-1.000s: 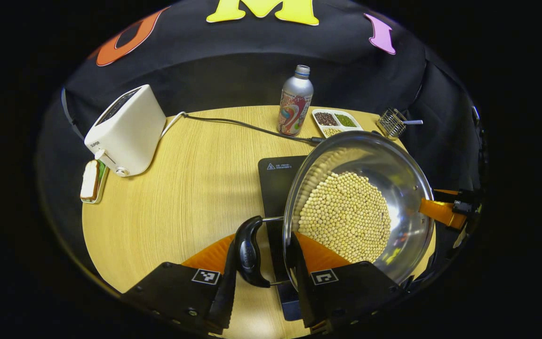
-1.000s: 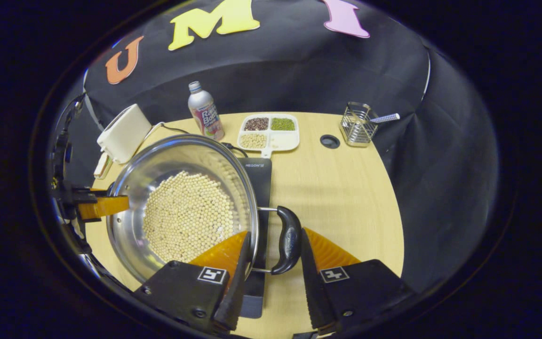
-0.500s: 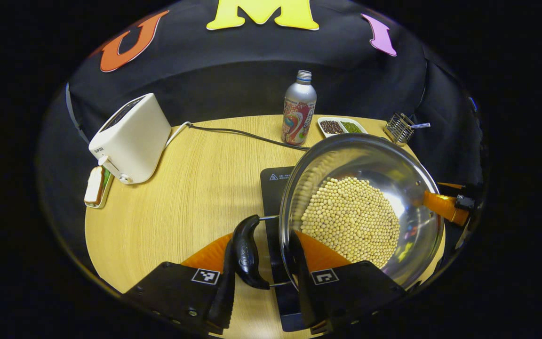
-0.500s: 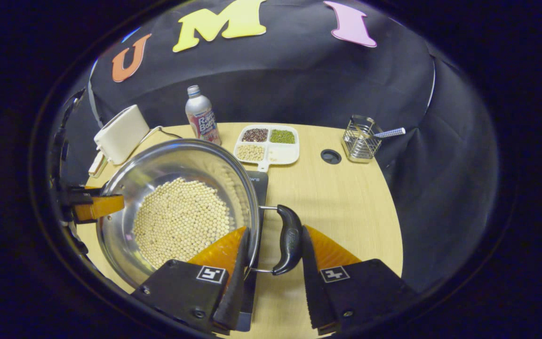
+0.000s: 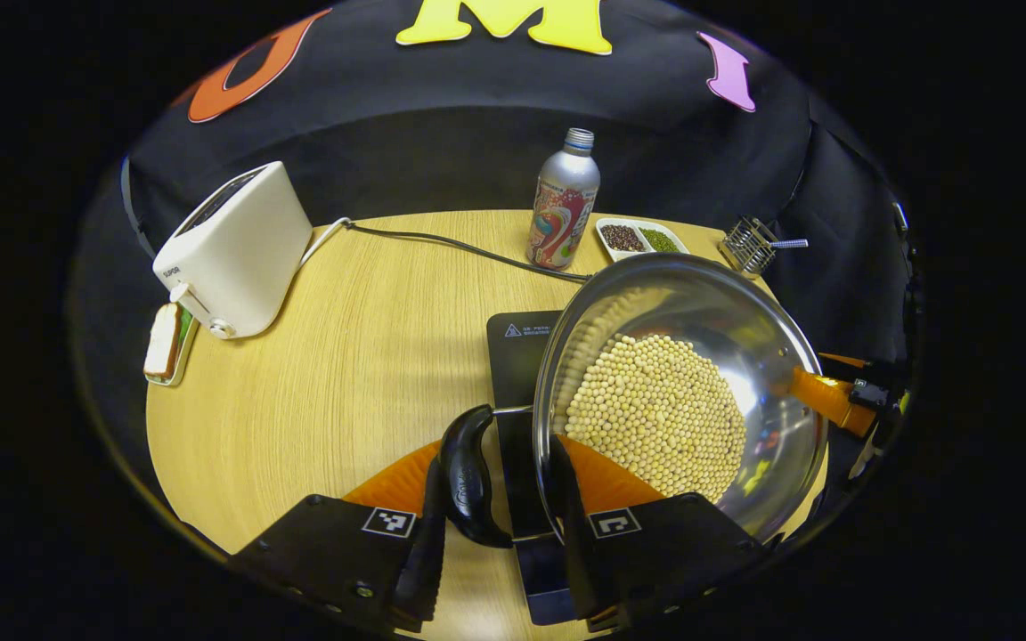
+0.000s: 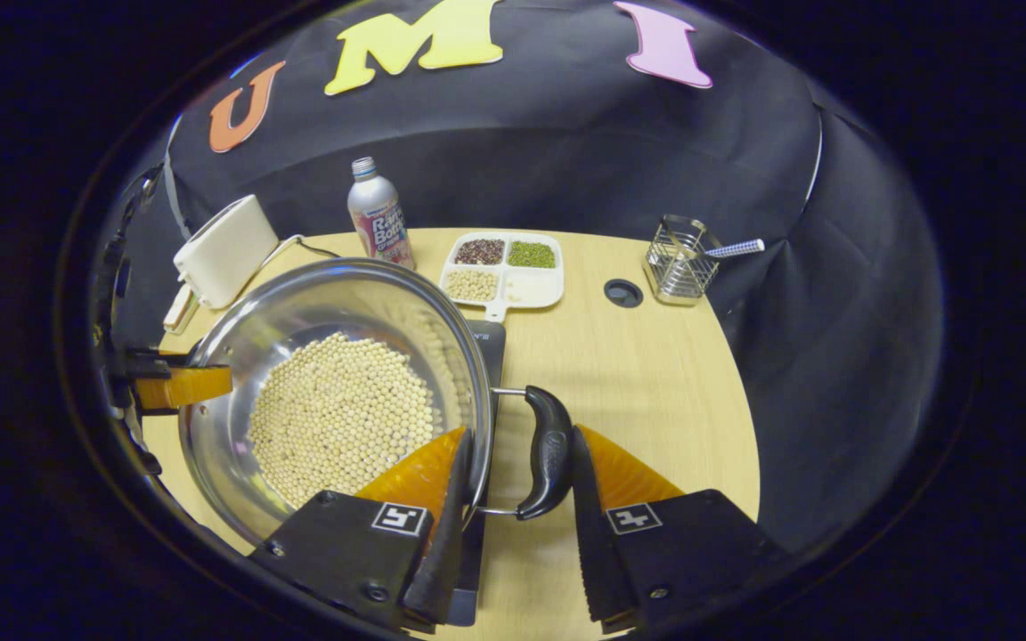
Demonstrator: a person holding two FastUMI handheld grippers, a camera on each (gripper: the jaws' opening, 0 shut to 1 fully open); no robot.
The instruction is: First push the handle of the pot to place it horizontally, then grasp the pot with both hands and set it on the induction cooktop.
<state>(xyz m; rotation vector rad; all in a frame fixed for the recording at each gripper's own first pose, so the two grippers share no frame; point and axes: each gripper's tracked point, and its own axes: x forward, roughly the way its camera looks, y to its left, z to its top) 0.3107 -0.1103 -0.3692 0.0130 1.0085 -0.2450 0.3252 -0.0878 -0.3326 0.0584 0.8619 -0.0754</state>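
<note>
While I hold the pot (image 5: 727, 356) over the black cooktop (image 5: 517, 343), my left gripper (image 5: 495, 525) squeezes one side handle (image 5: 467, 476) against the rim. In the right gripper view my right gripper (image 6: 513, 516) pinches the other handle (image 6: 549, 452) the same way. That view shows all four cups of the bean tray (image 6: 506, 271); the left gripper view shows bread (image 5: 162, 338) by the toaster (image 5: 232, 249).

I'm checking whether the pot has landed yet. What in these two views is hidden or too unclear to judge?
- Pot base and most of the induction cooktop: covered by the pot itself in both views, so contact cannot be told.
- Cooktop's near end: left gripper view, behind the left gripper.
- Divided tray: left gripper view, its near part cut off by the pot rim.
- Bottle label: right gripper view, too small.
</note>
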